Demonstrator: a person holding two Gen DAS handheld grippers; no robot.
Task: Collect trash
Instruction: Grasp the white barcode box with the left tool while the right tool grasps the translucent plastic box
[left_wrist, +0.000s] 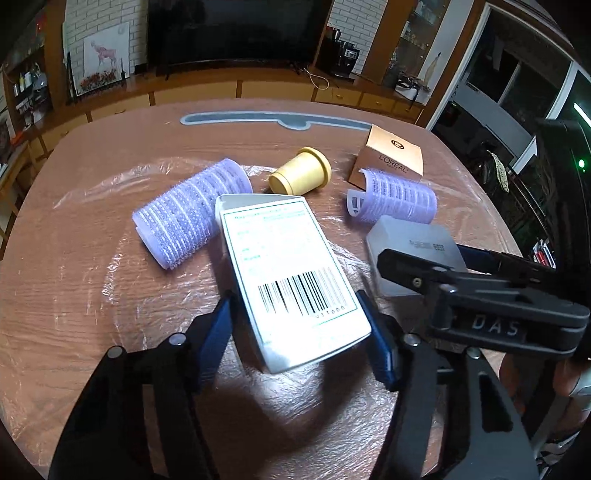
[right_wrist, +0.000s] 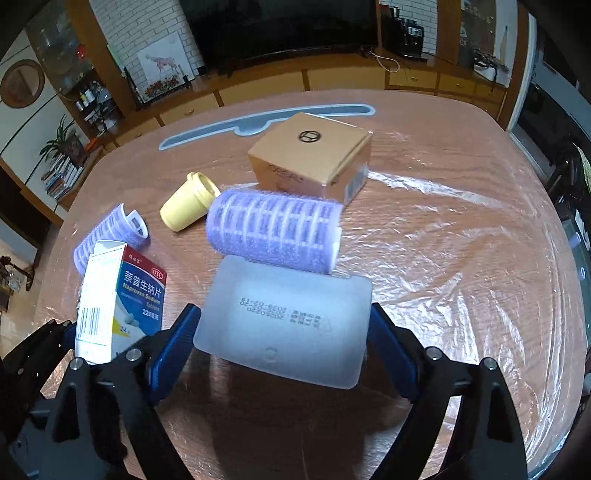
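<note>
The left hand-held gripper (left_wrist: 295, 325) has its blue pads against the two long sides of the white cardboard medicine box (left_wrist: 286, 273), clamped on it near the barcode end, the box tilted up off the plastic-wrapped wooden tabletop (left_wrist: 74, 266). The right hand-held gripper (right_wrist: 282, 332) straddles the frosted translucent plastic case (right_wrist: 288, 317); its pads sit at the case's short edges, though whether they press I cannot tell. The thin carton could crush or pivot out under an end-only grip, and the smooth case could squirt free. That case touches the purple bristly hair roller (right_wrist: 273, 230), which could roll away if nudged. The box reads "Naproxen Sodium Tablets", "OTC", with Chinese characters; the tan cardboard cube (left_wrist: 391, 155) reads "L'OREAL"; the case bears inverted date stamps.
</note>
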